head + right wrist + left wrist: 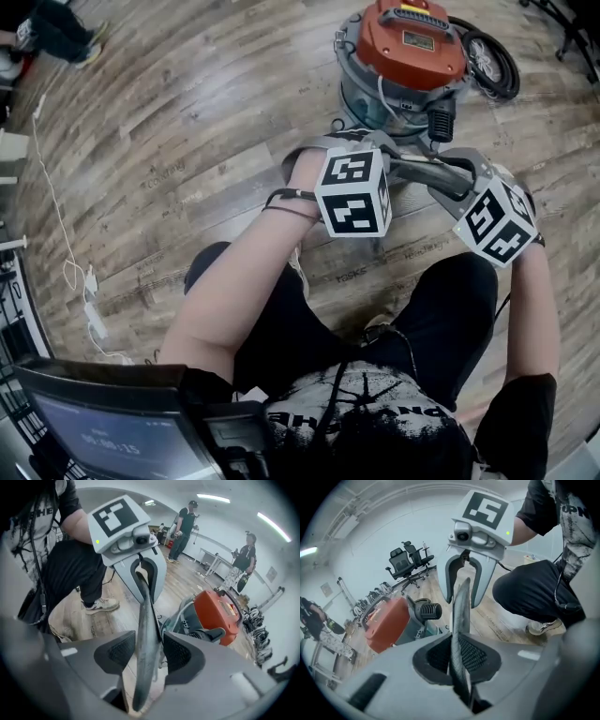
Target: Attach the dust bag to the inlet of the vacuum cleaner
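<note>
Wood-plank floor (187,122), white-walled room, bearing orange-lidded vacuum cleaner (403,47) and white cable (61,225); dust bag (459,616) held near vacuum, left gripper (457,656) clamped on it, right gripper (150,653) jaws apart around it.

The vacuum cleaner (403,56) has a shiny orange plastic top and a smooth grey drum that looks like metal. The floor (169,141) is dull wood planks with a streaky grain. The dust bag (146,634) looks like thin, dull grey cloth, and the left gripper (457,654) is matt grey plastic with black bumpy pads (479,656).
</note>
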`<state>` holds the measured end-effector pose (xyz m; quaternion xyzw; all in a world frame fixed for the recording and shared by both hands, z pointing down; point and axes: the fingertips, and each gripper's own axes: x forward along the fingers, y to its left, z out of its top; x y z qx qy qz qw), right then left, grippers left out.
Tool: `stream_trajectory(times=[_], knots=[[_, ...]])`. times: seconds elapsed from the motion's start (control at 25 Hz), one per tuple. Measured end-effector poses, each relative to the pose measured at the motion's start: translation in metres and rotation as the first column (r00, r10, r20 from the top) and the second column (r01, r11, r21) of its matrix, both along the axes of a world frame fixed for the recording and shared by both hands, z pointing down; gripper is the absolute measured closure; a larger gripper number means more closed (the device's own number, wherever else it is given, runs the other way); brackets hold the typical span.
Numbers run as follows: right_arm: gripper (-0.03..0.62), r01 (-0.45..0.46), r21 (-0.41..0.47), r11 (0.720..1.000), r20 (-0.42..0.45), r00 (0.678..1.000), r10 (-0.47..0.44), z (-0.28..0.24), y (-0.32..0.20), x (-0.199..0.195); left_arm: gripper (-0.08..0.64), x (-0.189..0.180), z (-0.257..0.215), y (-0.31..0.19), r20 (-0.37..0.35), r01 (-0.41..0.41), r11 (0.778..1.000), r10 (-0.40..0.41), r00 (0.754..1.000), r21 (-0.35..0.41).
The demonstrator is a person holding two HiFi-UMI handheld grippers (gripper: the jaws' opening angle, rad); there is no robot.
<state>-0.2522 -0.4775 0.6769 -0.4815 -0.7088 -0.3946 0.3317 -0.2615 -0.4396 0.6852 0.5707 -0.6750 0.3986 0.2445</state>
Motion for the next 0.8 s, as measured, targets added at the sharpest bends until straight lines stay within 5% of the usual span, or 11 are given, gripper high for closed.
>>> stream_trajectory(times=[0.2, 0.8], knots=[[0.55, -0.045, 0.073, 0.996, 0.08, 0.996, 0.039, 0.005, -0.024, -0.008, 0.531, 0.0, -0.004, -0.023, 0.027, -0.054, 0.999, 0.054, 0.998, -0.003], [0.549, -0.179, 0.08, 0.981, 0.155, 0.974, 0.165, 0.007, -0.065, -0.052, 0.526, -0.044, -0.008, -0.063, 0.05, 0.01, 1.0, -0.01, 0.999, -0.001]])
